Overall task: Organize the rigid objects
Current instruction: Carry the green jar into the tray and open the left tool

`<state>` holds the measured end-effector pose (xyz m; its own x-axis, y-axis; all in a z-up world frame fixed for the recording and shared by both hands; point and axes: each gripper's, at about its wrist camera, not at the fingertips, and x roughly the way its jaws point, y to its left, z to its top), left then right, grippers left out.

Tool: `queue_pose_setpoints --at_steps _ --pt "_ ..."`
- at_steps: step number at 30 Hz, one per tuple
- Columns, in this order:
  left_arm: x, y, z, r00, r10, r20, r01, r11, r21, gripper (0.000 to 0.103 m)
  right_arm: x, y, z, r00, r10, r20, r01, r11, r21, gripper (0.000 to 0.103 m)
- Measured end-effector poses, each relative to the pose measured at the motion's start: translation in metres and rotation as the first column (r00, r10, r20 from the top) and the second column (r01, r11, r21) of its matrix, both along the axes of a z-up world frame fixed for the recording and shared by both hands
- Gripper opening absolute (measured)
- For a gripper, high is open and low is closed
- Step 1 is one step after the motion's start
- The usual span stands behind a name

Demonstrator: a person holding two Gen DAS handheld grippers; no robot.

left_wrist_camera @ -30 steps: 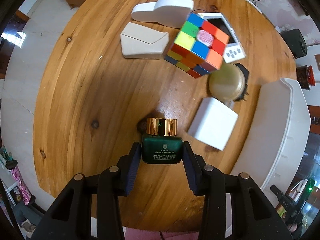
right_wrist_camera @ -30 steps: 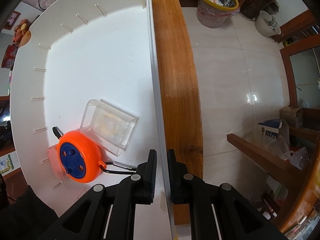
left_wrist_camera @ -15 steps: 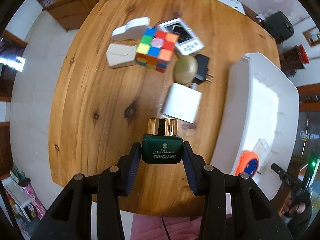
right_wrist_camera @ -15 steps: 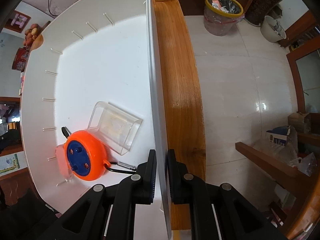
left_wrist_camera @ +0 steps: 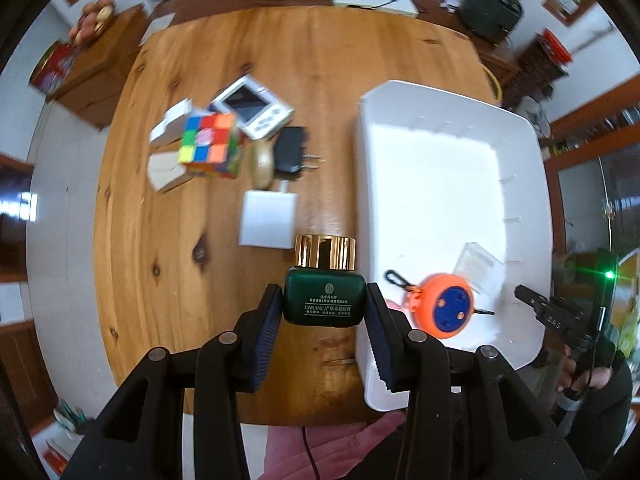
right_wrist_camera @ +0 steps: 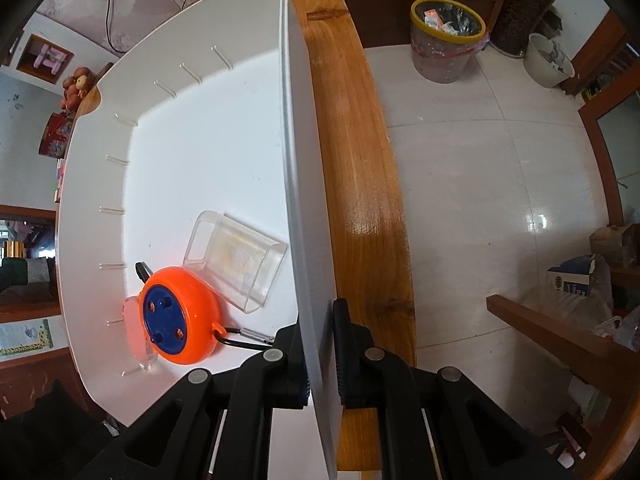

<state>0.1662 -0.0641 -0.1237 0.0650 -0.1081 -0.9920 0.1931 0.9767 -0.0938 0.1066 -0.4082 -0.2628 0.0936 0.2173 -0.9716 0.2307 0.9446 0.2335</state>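
Observation:
My left gripper (left_wrist_camera: 324, 312) is shut on a dark green jar with a gold lid (left_wrist_camera: 324, 292) and holds it in the air above the table, just left of the white bin (left_wrist_camera: 436, 184). The bin holds an orange and blue reel (left_wrist_camera: 448, 310) and a clear plastic case (left_wrist_camera: 480, 266). My right gripper (right_wrist_camera: 320, 352) is shut on the bin's right wall (right_wrist_camera: 304, 184); the reel (right_wrist_camera: 180, 316) and clear case (right_wrist_camera: 236, 256) lie inside. It also shows at the far right of the left wrist view (left_wrist_camera: 536, 304).
On the round wooden table (left_wrist_camera: 200, 280) lie a colour cube (left_wrist_camera: 210, 144), a white timer (left_wrist_camera: 252, 106), a black plug (left_wrist_camera: 290, 150), a beige oval thing (left_wrist_camera: 262, 162), a white square box (left_wrist_camera: 268, 220) and white boxes (left_wrist_camera: 166, 168). A bucket (right_wrist_camera: 446, 38) stands on the floor.
My left gripper has risen and swung right with the jar, so the white bin and its contents have come into view. The right gripper keeps its hold on the bin wall.

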Motion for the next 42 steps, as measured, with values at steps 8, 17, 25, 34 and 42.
queue_pose_setpoints --at_steps 8,17,25,34,42 --pt "-0.005 -0.040 -0.005 0.993 -0.119 -0.019 0.119 0.993 -0.004 0.044 -0.002 -0.002 0.000 1.000 -0.015 0.020 0.015 1.000 0.012 0.009" --pt "-0.011 -0.076 -0.014 0.976 -0.215 -0.035 0.215 0.977 0.000 0.044 -0.004 -0.005 -0.001 0.999 -0.025 0.030 0.024 0.999 0.023 0.009" --pt "-0.015 -0.091 -0.010 0.963 -0.269 0.025 0.269 0.963 0.000 0.044 -0.004 -0.005 -0.001 0.999 -0.030 0.034 0.029 0.999 0.026 0.010" --pt "-0.010 -0.087 0.003 0.961 -0.250 0.119 0.252 0.968 -0.005 0.057 -0.002 -0.003 -0.001 0.999 -0.022 0.023 0.022 1.000 0.021 0.010" --pt "-0.009 -0.062 0.023 0.941 -0.184 0.284 0.197 0.980 -0.018 0.057 -0.001 -0.002 0.001 1.000 -0.018 0.019 0.018 1.000 0.019 0.009"
